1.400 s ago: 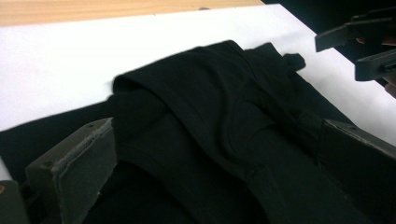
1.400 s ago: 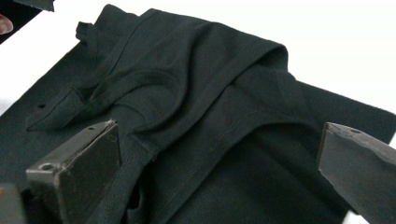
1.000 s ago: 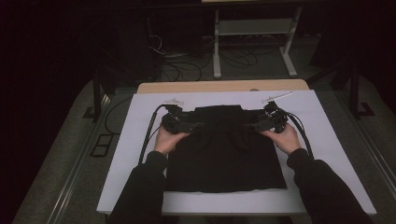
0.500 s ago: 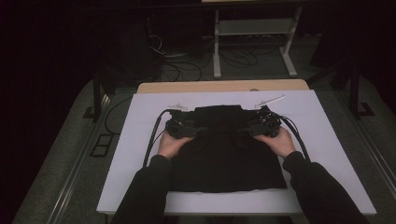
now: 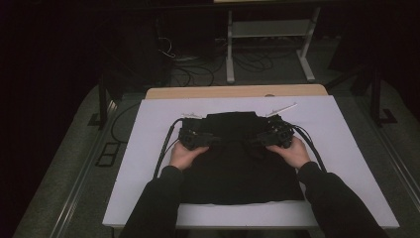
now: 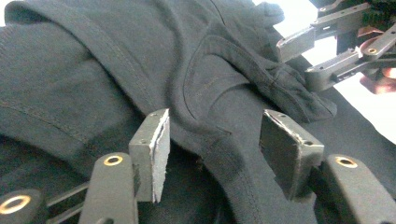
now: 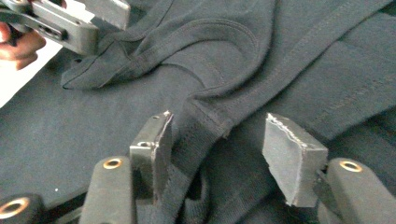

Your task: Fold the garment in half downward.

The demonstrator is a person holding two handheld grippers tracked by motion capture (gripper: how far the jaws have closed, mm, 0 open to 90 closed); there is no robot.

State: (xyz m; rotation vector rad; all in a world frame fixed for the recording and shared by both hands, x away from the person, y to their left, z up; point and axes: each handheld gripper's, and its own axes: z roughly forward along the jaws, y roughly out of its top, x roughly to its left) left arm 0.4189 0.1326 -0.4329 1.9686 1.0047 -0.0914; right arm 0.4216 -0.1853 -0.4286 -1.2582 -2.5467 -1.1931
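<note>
A black T-shirt (image 5: pixel 240 171) lies flat on the white table (image 5: pixel 346 148), its neck end away from me. My left gripper (image 5: pixel 212 141) and right gripper (image 5: pixel 258 139) rest on its upper part, pointing inward at each other. In the left gripper view, the left gripper (image 6: pixel 215 128) is open, with a ribbed collar seam (image 6: pixel 233 154) running between its jaws. The right gripper (image 6: pixel 303 58) shows farther off over a bunched fold. In the right gripper view, the right gripper (image 7: pixel 219 133) is open astride the same collar band (image 7: pixel 205 121), and the left gripper (image 7: pixel 88 21) sits at the top left.
The table's wooden far edge (image 5: pixel 237 92) lies just beyond the shirt. Black cables (image 5: pixel 166 144) trail from the grippers down both sides. A white metal stand (image 5: pixel 270 34) and loose cables (image 5: pixel 198 74) stand on the dark floor behind. Bare white surface flanks the shirt left and right.
Both grippers have slid inward from the shirt's shoulders toward the collar, and a little nearer to me. The upper cloth has bunched between them.
</note>
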